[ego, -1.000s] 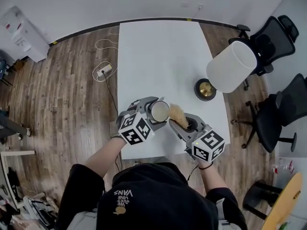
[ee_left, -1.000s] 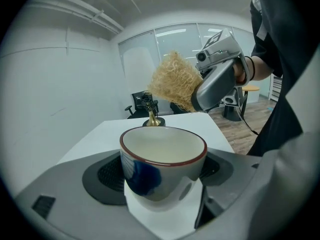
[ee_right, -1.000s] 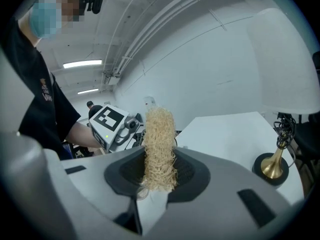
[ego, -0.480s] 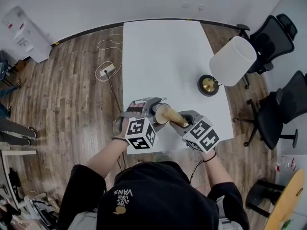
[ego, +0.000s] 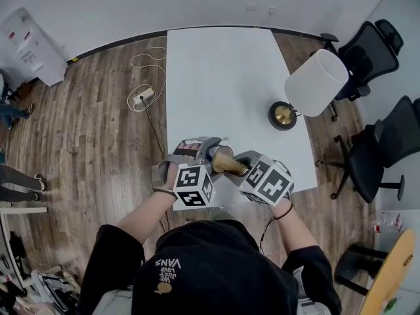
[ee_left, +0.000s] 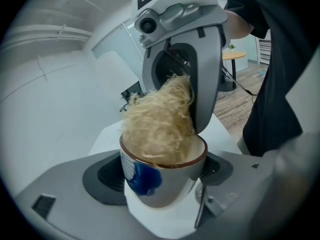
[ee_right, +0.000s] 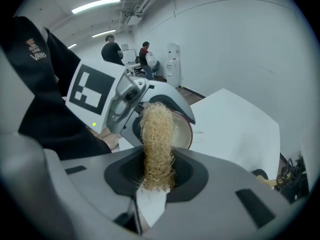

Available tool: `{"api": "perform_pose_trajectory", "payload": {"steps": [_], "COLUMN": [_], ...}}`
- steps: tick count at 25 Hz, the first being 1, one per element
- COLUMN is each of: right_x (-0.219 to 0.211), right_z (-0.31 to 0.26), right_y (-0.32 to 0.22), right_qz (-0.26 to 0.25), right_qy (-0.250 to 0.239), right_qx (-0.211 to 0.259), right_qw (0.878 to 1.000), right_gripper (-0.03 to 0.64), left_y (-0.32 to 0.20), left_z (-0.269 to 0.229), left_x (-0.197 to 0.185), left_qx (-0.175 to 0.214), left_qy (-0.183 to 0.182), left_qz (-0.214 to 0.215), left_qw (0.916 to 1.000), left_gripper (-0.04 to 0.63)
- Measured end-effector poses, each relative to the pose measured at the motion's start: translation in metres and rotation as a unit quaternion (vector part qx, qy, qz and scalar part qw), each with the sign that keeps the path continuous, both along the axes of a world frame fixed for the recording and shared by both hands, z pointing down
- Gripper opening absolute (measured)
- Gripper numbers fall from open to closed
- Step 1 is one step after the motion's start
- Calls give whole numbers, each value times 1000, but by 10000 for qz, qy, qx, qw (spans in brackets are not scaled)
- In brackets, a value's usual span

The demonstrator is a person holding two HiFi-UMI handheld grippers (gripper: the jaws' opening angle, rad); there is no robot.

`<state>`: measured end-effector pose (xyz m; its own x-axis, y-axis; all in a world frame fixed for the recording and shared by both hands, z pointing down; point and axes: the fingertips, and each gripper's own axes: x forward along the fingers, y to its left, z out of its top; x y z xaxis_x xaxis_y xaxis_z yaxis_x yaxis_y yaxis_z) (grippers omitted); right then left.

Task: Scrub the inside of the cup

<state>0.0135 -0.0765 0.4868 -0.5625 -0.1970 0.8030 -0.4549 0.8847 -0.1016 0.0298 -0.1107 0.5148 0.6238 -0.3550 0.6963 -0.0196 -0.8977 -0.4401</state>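
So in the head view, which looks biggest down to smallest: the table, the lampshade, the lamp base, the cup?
1. table
2. lampshade
3. lamp base and cup: they look about alike, and the scrubber partly hides the cup, so I won't rank them.

Cup (ego: 220,155) sits between left gripper (ego: 210,151) jaws, above table (ego: 223,71) by near edge. Scrubber (ego: 231,165), clamped in right gripper (ego: 245,165), enters cup from right. Lamp (ego: 283,115) stands at right edge.

Open worktop (ego: 223,77) stretches from the far edge to the left gripper (ego: 218,152) and right gripper (ego: 237,167) at the near edge. A table lamp (ego: 316,83) blocks the right side; office chairs (ego: 386,156) crowd beyond it. A loofah scrubber (ee_left: 157,121) fills the cup (ee_left: 160,181).
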Motion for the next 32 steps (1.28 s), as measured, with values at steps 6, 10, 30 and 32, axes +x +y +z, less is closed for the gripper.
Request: {"api": "perform_pose_trajectory", "payload": {"steps": [6,10,30,32], "right_x": [29,30,38,32], "right_z": [2,13,24,27], "right_y": [-12,10,16,26], "right_qz": [394,189,108,33], "right_qy": [199,272,599,468], "right_qx": [-34,-511,-847,-1032], "right_qw": [9990,9981,9945,9936], "right_gripper": [94,94,94,94], "left_y": [4,2,7,7], "left_z": [-5,-4,8,12], "left_x": [5,4,14,14], "left_qx": [17,64,-62,-100], "left_qy": [114,41,31,-8], "left_qz": [62,51,113,129], "left_qw": [9999,10000,9999,9999], "left_gripper": [397,397,397,397]}}
